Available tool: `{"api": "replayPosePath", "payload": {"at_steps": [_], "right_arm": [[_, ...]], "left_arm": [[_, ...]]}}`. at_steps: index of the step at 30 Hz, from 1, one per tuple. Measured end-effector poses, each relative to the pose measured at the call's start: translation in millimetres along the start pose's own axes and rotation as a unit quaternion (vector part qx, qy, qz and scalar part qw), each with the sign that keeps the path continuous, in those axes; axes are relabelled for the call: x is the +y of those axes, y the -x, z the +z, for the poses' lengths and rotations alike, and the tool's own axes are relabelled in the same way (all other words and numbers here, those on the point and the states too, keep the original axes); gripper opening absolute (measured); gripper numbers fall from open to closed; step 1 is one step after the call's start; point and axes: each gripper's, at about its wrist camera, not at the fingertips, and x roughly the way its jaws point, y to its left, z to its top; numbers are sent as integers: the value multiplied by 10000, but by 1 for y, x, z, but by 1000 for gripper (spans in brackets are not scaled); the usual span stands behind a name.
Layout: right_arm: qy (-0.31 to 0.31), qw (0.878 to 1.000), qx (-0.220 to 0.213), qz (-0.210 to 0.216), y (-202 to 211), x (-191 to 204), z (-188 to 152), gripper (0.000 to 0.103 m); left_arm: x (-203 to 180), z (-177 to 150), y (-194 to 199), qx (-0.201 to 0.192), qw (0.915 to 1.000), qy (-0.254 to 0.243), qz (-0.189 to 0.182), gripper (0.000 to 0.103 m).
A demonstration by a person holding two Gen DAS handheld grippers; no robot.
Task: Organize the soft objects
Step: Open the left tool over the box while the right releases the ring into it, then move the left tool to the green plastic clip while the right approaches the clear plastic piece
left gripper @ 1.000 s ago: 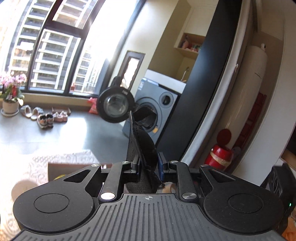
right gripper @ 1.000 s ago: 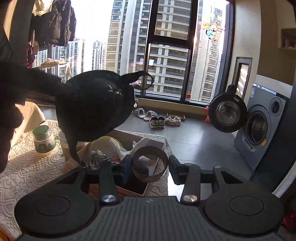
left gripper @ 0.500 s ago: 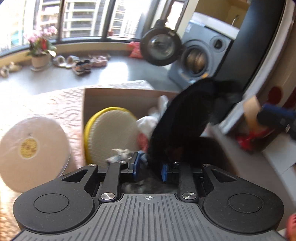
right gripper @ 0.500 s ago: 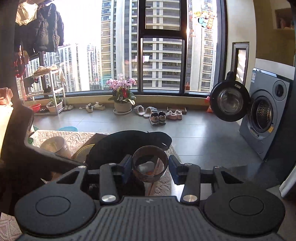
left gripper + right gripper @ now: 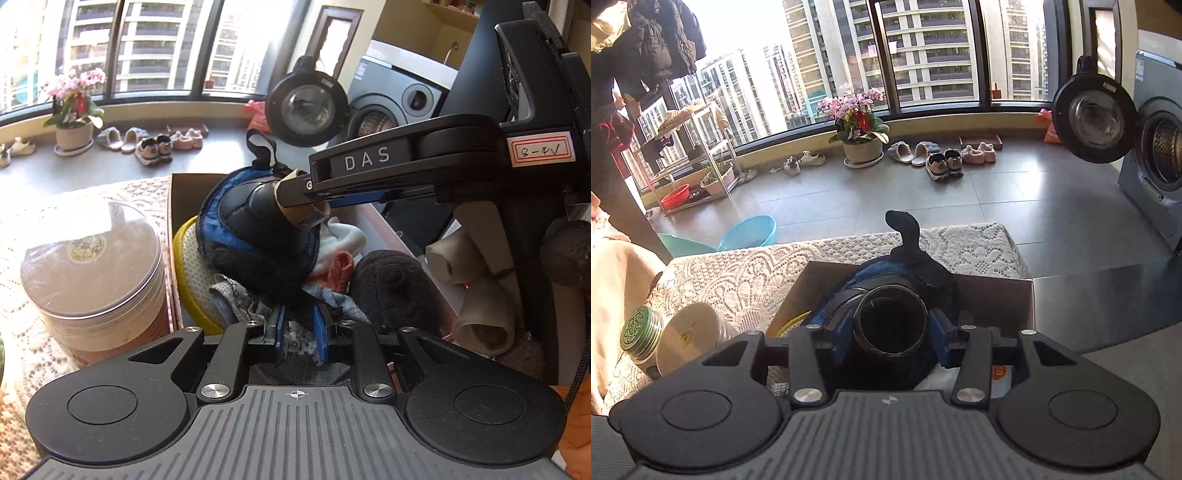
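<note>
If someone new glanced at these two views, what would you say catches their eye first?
Most striking is the black and blue padded bag lying on the soft items in the cardboard box. The right gripper, holding a roll of tape, hovers right over it. Beyond the table, a washing machine stands with its round door open, and pink flowers sit by the window.

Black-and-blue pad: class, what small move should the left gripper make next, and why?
Probably open the left gripper's jaws: they appear to pinch the black-and-blue pad's edge, and the pad already lies in the cardboard box on other soft things.
</note>
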Motion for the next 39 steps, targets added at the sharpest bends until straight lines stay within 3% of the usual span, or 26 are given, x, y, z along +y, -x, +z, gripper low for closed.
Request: {"api": "replayPosePath", "payload": {"at_steps": [5, 9, 12, 14, 17, 22, 25, 29, 35, 39], "right_arm": [[84, 9979, 617, 163, 3, -2, -13, 44], [572, 9964, 623, 95, 22, 5, -20, 45], [813, 9961, 342, 21, 37, 11, -10, 56], [860, 9962, 66, -86, 40, 14, 2, 62], [677, 9972, -167, -251, 24, 11, 21, 62], [357, 9989, 39, -307, -37, 9, 32, 60], [719, 9966, 8, -403, -38, 21, 27, 60], [839, 9944, 636, -110, -42, 25, 11, 60], [1005, 9917, 775, -201, -39, 34, 6, 60], [1194, 9895, 741, -342, -25, 49, 23, 57]], "left_arm": [[-11, -22, 14, -384, 9992, -43, 65, 22], [-22, -48, 34, -1044, 9927, -323, 508, 22], [-26, -58, 49, -1219, 9900, -485, 524, 22], [-25, -62, 64, -1246, 9900, -561, 342, 22], [-14, -71, 85, -1247, 9891, -724, 310, 22], [29, -83, 105, -969, 9933, -285, 563, 22], [54, -80, 112, -914, 9926, 114, 788, 22], [77, -69, 106, -956, 9897, 399, 990, 22], [82, -61, 82, -696, 9924, 195, 998, 22], [84, -63, 75, -564, 9925, 43, 1081, 22]]}}
